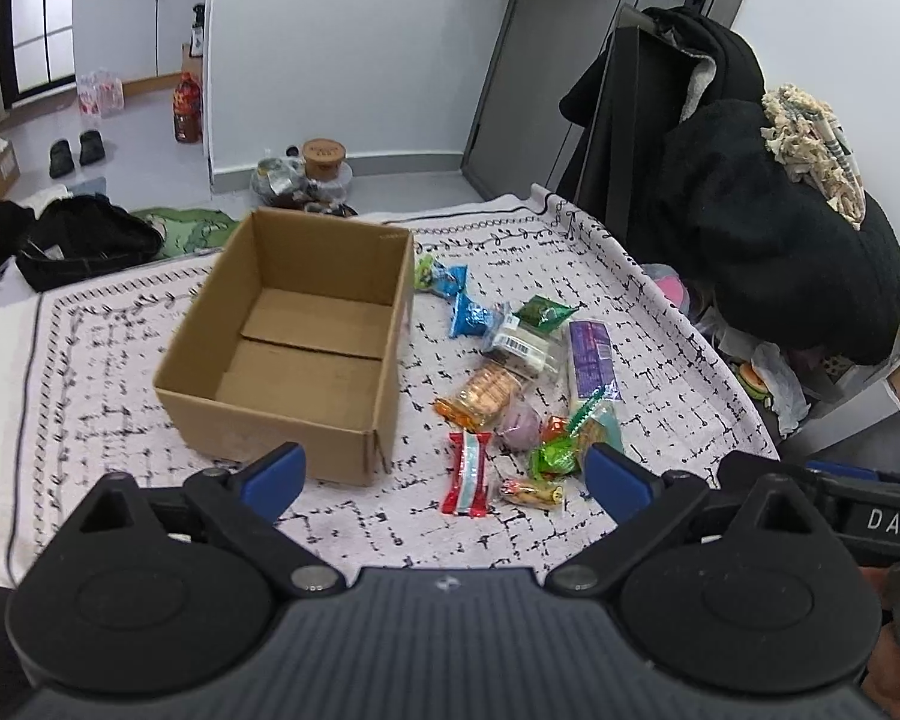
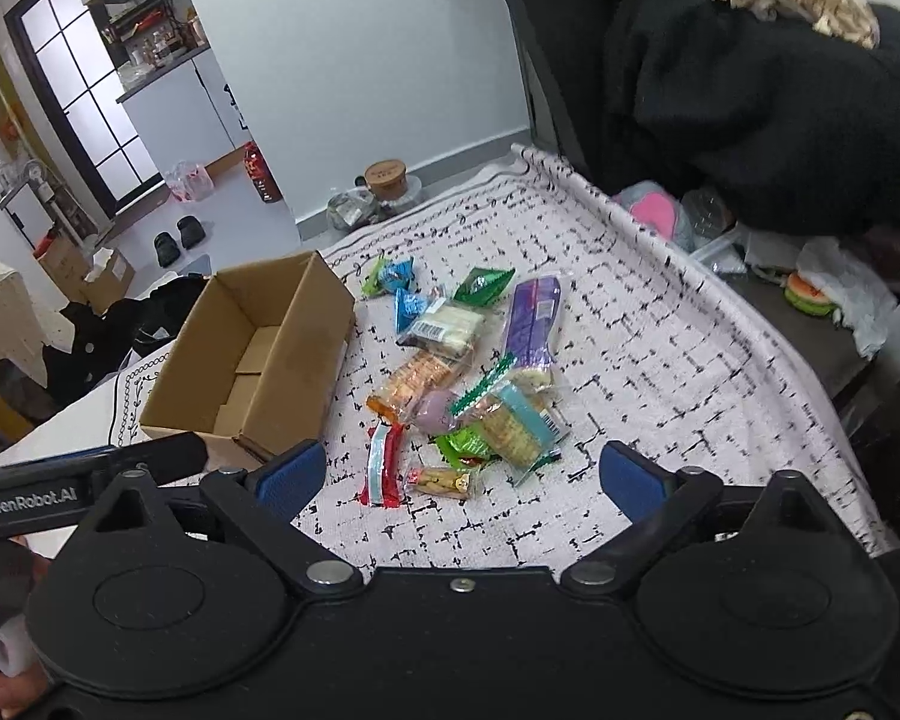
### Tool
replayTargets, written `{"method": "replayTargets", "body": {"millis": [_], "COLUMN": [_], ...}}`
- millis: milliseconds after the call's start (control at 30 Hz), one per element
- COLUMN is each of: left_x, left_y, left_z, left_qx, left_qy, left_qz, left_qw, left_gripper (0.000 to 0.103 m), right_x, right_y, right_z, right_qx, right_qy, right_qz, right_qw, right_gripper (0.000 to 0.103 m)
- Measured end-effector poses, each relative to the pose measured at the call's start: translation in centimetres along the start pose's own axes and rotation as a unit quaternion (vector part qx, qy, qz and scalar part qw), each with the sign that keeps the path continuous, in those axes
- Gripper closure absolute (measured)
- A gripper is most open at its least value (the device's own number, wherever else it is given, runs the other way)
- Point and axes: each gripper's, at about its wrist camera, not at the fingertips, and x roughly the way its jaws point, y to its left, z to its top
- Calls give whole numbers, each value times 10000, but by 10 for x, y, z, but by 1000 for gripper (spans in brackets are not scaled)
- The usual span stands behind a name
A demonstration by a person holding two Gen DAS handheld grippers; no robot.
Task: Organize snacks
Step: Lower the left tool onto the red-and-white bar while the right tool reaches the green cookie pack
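Both grippers, left gripper [image 1: 444, 474] and right gripper [image 2: 462, 474], hang wide and empty above loose snack packets [image 2: 462, 378] lying at 3 o'clock of the empty cardboard box [image 1: 306, 324]; light, crinkly, probably slippery wrappers, best pinched across the middle.

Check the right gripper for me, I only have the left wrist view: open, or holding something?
Observer: The right gripper is open, with nothing between its fingers. It points at the near end of the snack pile.
Operator: A blue finger hides a packet in my view. What is it?
Observer: A cracker pack with a teal band. It lies flat on the cloth and overlaps a green packet.
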Motion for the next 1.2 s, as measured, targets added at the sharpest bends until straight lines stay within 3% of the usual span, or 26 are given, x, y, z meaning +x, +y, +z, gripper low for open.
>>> {"method": "replayTargets", "body": {"millis": [133,267,500,600,1200], "left_x": [20,37,72,85,163], "left_y": [-2,-4,-8,-10,-20], "left_z": [0,1,1,2,-3], "left_qx": [-85,-110,-186,-223,-179], "left_qy": [109,217,527,606,1221], "left_qz": [-44,-86,-162,-196,-33], "left_qw": [9999,9997,9983,9977,9924], "left_gripper": [10,17,35,38,54], "right_x": [14,32,60,72,141], "right_y": [-5,-12,-21,-25,-34], "right_z": [2,6,11,13,20], "right_qx": [100,264,402,458,347], "right_qy": [92,284,534,654,1375], "right_qz": [-1,56,98,-4,-374], "right_qw": [9999,9992,9977,9968,9892], "right_gripper": [12,22,28,31,31]}}
